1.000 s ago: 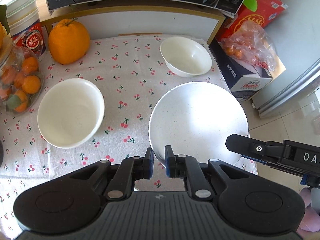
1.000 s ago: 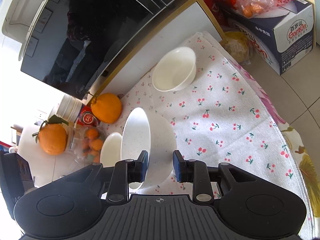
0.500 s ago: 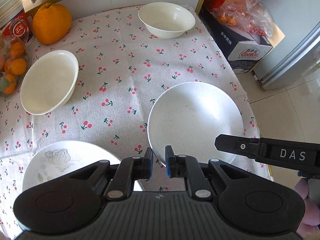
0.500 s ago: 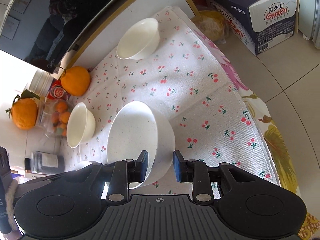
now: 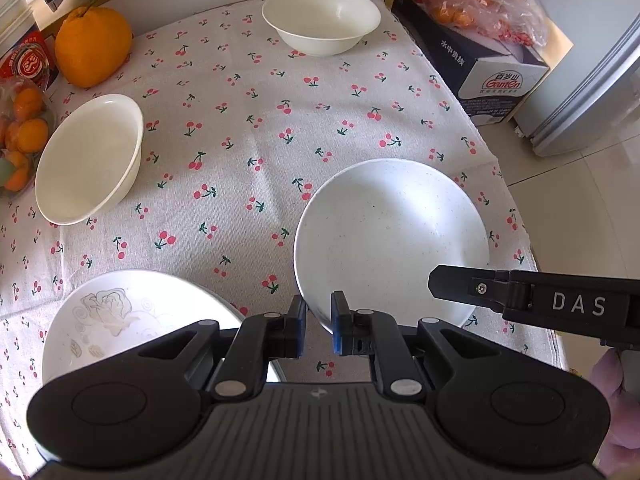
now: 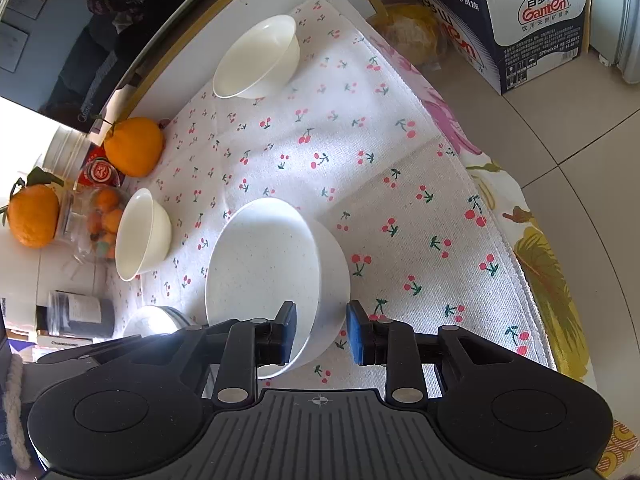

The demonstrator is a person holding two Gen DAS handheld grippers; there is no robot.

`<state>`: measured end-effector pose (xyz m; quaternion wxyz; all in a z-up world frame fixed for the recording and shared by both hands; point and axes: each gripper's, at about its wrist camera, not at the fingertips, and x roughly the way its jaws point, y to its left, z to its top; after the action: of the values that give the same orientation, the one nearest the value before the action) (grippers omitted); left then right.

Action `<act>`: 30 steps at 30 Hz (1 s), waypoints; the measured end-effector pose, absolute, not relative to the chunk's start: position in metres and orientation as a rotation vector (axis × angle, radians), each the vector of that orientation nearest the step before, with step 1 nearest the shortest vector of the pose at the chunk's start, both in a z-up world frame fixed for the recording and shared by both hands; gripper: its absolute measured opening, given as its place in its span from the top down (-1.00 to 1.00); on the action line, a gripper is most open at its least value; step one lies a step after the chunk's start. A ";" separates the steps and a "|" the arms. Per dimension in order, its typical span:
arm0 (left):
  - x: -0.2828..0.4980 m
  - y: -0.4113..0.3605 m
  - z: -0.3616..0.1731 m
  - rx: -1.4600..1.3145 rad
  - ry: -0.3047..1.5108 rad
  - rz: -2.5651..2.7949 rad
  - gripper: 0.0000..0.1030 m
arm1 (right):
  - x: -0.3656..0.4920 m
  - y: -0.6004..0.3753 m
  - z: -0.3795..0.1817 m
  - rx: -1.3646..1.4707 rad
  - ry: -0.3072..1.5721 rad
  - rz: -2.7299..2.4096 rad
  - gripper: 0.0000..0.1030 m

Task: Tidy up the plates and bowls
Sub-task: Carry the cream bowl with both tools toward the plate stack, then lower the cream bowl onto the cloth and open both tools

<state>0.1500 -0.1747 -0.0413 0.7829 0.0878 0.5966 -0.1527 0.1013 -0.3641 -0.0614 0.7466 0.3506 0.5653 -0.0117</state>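
Both grippers, left [image 5: 319, 326] and right [image 6: 321, 334], clamp the speckled plate's [image 5: 394, 232] rim; next, carry it onto the flowered plate [image 5: 132, 320].

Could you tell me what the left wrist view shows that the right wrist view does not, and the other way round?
Only the left wrist view shows the rose-patterned plate face-on, and the right gripper's finger reaching over the speckled plate. Only the right wrist view shows a second large orange and the floral cloth hanging under the cherry tablecloth. Both show the speckled plate, two white bowls, one large orange, the bagged small oranges and the water carton.
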 end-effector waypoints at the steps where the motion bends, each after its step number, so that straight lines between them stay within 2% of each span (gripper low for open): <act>1: 0.150 -0.175 -0.041 0.190 1.290 -0.331 0.77 | 0.101 -0.364 -0.062 0.769 1.237 -0.026 0.46; 12: 0.153 -0.174 -0.041 0.180 1.305 -0.348 0.71 | 0.104 -0.365 -0.061 0.776 1.235 -0.034 0.43; 16: 0.153 -0.173 -0.040 0.181 1.303 -0.344 0.57 | 0.106 -0.366 -0.059 0.778 1.232 -0.042 0.42; 18: 0.153 -0.173 -0.038 0.180 1.299 -0.339 0.56 | 0.106 -0.366 -0.059 0.771 1.232 -0.049 0.42; 21: 0.154 -0.172 -0.036 0.174 1.294 -0.338 0.52 | 0.107 -0.367 -0.060 0.771 1.234 -0.052 0.27; 24: 0.155 -0.172 -0.034 0.173 1.291 -0.339 0.49 | 0.106 -0.367 -0.060 0.771 1.233 -0.054 0.23; 26: 0.156 -0.172 -0.032 0.173 1.288 -0.339 0.45 | 0.107 -0.368 -0.058 0.775 1.226 -0.054 0.10; 28: 0.156 -0.172 -0.030 0.171 1.283 -0.340 0.36 | 0.107 -0.368 -0.055 0.777 1.216 -0.054 -0.09; 29: 0.157 -0.171 -0.029 0.167 1.281 -0.341 0.31 | 0.108 -0.368 -0.054 0.775 1.211 -0.055 -0.12; 30: 0.157 -0.171 -0.027 0.164 1.279 -0.340 0.17 | 0.108 -0.369 -0.053 0.775 1.207 -0.056 -0.16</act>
<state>0.1570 -0.1707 -0.0274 0.7858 0.0762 0.5932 -0.1577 0.1082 -0.3687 -0.0525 0.7531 0.3553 0.5531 -0.0257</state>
